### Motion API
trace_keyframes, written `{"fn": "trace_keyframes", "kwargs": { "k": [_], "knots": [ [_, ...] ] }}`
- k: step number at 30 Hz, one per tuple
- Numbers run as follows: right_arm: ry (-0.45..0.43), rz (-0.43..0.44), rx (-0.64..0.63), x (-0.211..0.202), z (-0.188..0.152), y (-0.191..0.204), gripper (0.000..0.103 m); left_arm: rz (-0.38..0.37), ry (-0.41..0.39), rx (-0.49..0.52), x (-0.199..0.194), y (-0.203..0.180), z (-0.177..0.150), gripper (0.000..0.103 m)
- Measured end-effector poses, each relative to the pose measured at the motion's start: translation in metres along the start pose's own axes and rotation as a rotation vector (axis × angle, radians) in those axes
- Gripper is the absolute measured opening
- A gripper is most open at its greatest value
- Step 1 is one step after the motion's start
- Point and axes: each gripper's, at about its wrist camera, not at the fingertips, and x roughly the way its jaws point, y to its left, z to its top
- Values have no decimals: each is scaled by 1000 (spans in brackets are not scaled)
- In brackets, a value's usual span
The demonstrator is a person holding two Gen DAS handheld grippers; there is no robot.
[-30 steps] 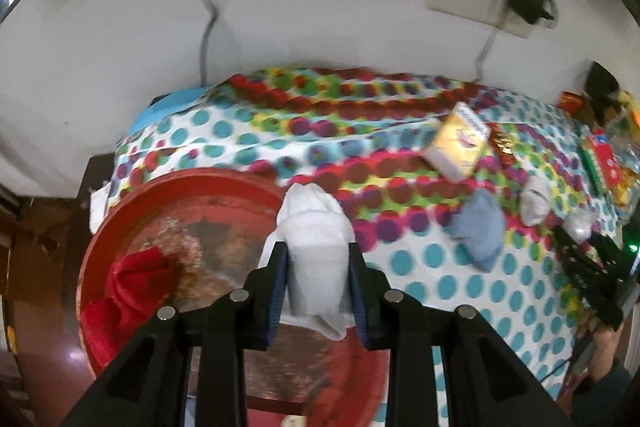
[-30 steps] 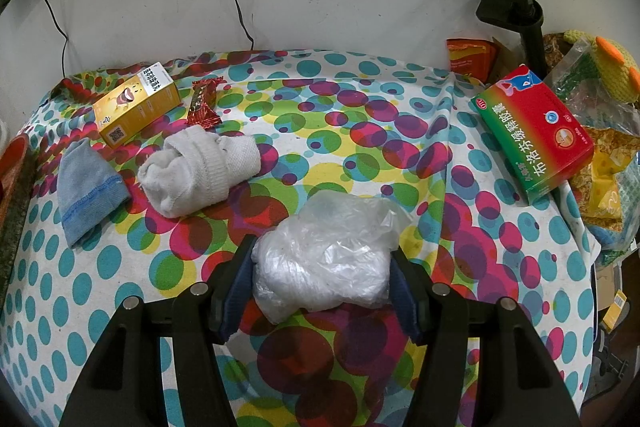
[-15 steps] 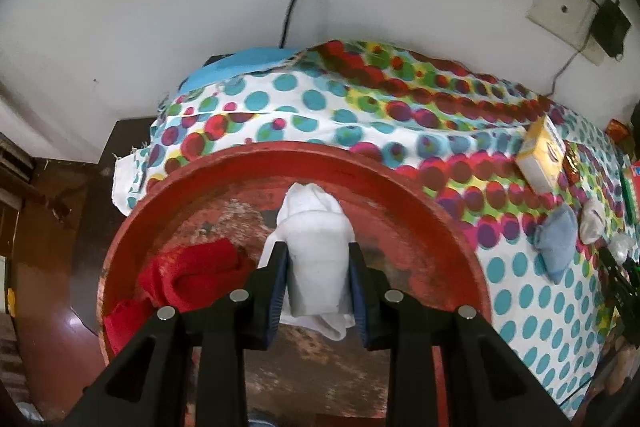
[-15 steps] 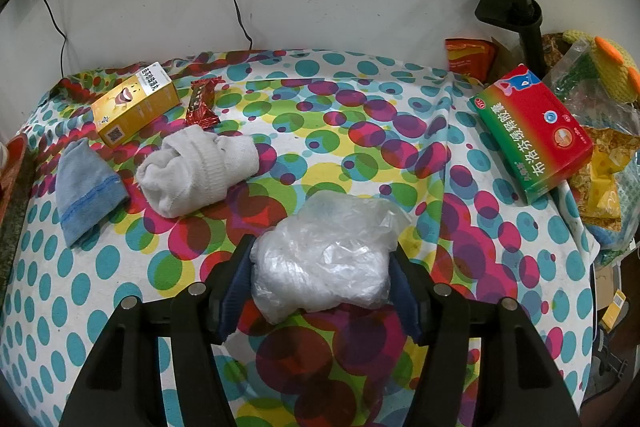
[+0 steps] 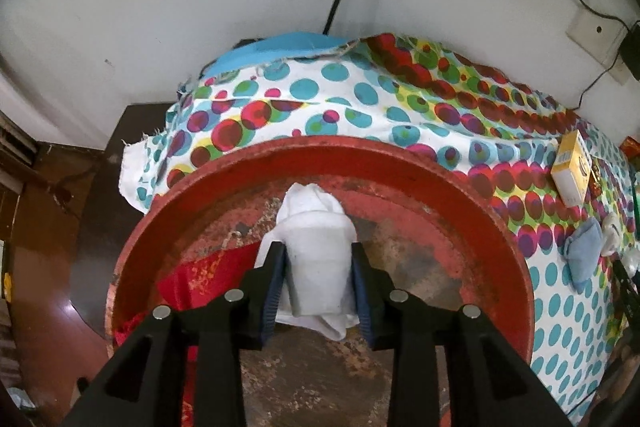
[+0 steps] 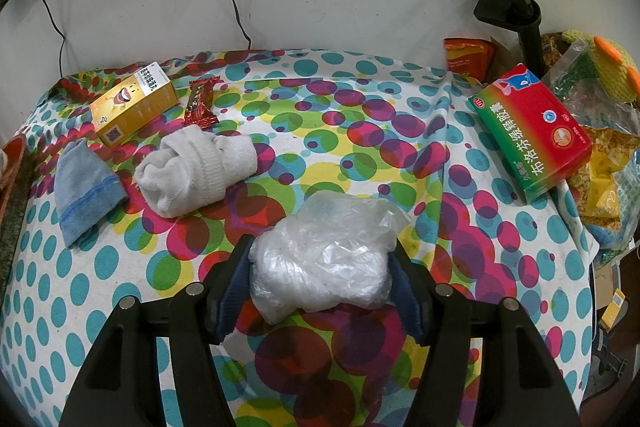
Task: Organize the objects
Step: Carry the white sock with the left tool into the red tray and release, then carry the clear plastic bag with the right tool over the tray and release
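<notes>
left gripper (image 5: 318, 281) jaws opening around rolled white sock (image 5: 318, 259), over red basin (image 5: 460, 203) centre. soft, light; judged best pinched mid-roll. right gripper (image 6: 320, 281) pinches crinkly plastic bag (image 6: 324, 259), 6 o'clock on cloth.

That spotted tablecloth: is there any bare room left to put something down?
Yes. The widest free patch runs between the white rolled sock and the red-and-green box, behind the plastic bag. The back-left corner is crowded with the yellow box, candy wrapper and blue cloth; the right edge holds piled snack packets.
</notes>
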Motion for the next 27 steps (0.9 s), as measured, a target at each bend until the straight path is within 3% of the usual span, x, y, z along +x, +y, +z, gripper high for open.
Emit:
{"fn": "trace_keyframes", "kwargs": {
  "k": [10,16,24,27],
  "knots": [
    [0,0,-2,1,-1,-1,62,-14,-3,31,-9,-5,-7,43],
    [-1,-3,-4,1,-2,0,63,5,-64,25,-30,-5,-16,45],
    [-10,-40,-37,0,-2,1,61,4,-116,-22,-55,-10,-61,46],
    [-13,-23,-42,0,-3,-4,54,15,-146,-33,-63,-15,-84,46]
  ]
}}
